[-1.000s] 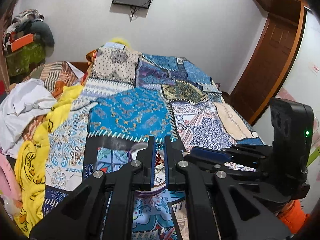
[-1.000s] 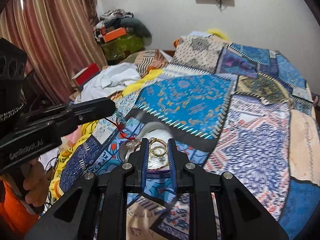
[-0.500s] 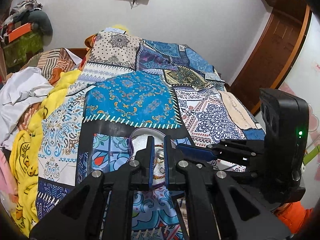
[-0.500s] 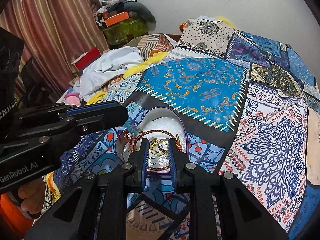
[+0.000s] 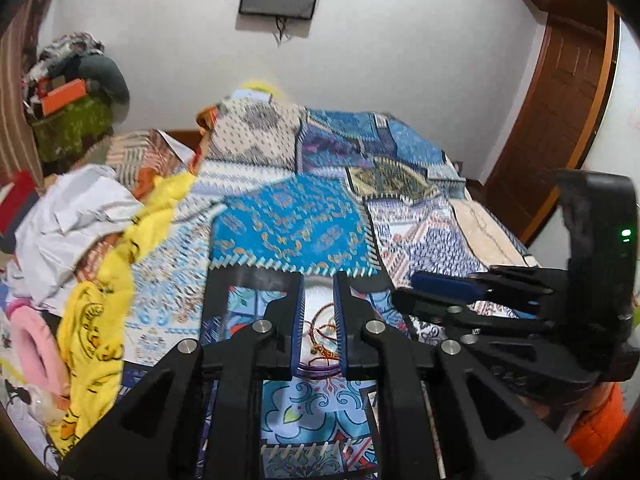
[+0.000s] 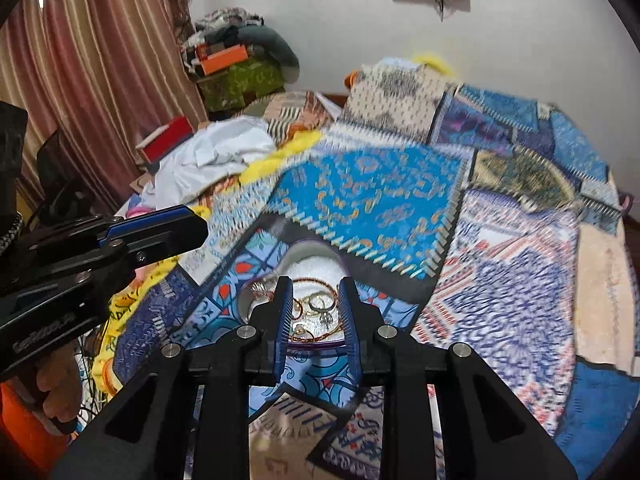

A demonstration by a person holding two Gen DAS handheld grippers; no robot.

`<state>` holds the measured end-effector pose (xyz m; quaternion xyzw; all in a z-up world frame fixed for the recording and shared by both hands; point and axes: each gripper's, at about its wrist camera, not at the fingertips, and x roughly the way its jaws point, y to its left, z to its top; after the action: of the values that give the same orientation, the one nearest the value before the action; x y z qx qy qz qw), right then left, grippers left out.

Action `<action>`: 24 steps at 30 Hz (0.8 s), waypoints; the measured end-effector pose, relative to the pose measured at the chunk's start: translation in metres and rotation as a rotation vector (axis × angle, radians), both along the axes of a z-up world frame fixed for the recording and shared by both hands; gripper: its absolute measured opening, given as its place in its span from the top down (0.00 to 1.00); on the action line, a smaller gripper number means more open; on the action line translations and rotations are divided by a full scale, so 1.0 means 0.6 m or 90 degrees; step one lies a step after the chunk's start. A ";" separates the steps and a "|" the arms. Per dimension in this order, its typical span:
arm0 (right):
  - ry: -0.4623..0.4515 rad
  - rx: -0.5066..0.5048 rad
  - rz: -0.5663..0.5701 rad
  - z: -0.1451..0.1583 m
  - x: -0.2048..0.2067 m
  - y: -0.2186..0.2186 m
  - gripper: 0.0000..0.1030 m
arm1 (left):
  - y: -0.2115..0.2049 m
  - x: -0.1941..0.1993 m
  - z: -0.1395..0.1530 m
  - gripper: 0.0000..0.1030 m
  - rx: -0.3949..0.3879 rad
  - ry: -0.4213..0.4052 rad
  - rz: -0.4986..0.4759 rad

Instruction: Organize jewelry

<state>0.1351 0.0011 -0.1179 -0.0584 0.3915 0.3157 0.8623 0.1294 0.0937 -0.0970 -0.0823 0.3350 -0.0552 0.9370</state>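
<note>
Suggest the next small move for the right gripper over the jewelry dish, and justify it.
Probably lower the right gripper toward one ring in the jewelry dish. Its jaws have just been opening, nothing sits between them, and the rings and bangles lie tangled together below.

Bed [image 6: 500,280] under patchwork quilt [image 6: 372,200]. White jewelry tray [image 6: 308,268] on quilt just ahead of right gripper [image 6: 316,312]. Yellow cloth [image 5: 100,320], white cloth [image 5: 72,232] far left.
</note>
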 end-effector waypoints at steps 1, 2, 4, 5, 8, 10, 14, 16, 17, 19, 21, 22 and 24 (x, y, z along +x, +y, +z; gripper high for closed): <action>-0.012 0.004 -0.002 0.012 -0.008 -0.004 0.79 | -0.001 -0.008 0.011 0.88 0.004 -0.011 0.006; -0.023 0.008 -0.005 0.023 -0.014 -0.008 0.79 | -0.002 -0.017 0.022 0.88 0.007 -0.023 0.011; -0.053 0.021 -0.012 0.055 -0.032 -0.019 0.79 | -0.002 -0.033 0.043 0.87 0.012 -0.044 0.019; -0.067 0.027 -0.015 0.068 -0.040 -0.023 0.79 | -0.005 -0.043 0.057 0.87 0.016 -0.059 0.026; -0.127 0.058 -0.032 0.122 -0.078 -0.046 0.79 | -0.012 -0.081 0.101 0.82 0.030 -0.114 0.050; -0.161 0.080 -0.042 0.152 -0.100 -0.060 0.79 | -0.017 -0.107 0.130 0.69 0.037 -0.157 0.065; -0.245 0.127 -0.071 0.216 -0.163 -0.091 0.75 | -0.039 -0.172 0.183 0.56 0.064 -0.256 0.089; -0.282 0.148 -0.089 0.236 -0.187 -0.103 0.55 | -0.046 -0.200 0.201 0.44 0.067 -0.296 0.099; -0.307 0.161 -0.101 0.247 -0.203 -0.111 0.51 | -0.049 -0.213 0.210 0.40 0.067 -0.312 0.102; -0.346 0.175 -0.122 0.263 -0.228 -0.120 0.42 | -0.051 -0.237 0.225 0.25 0.065 -0.338 0.109; -0.372 0.179 -0.137 0.273 -0.245 -0.124 0.33 | -0.053 -0.254 0.235 0.13 0.061 -0.356 0.117; -0.385 0.180 -0.146 0.277 -0.253 -0.126 0.23 | -0.053 -0.262 0.239 0.09 0.061 -0.365 0.121; -0.406 0.181 -0.168 0.281 -0.262 -0.127 0.12 | -0.055 -0.274 0.243 0.06 0.063 -0.375 0.125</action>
<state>-0.0223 -0.0749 0.0508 0.0173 0.0599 0.2191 0.9737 -0.0349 0.0608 0.0487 -0.0493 0.0418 0.0307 0.9974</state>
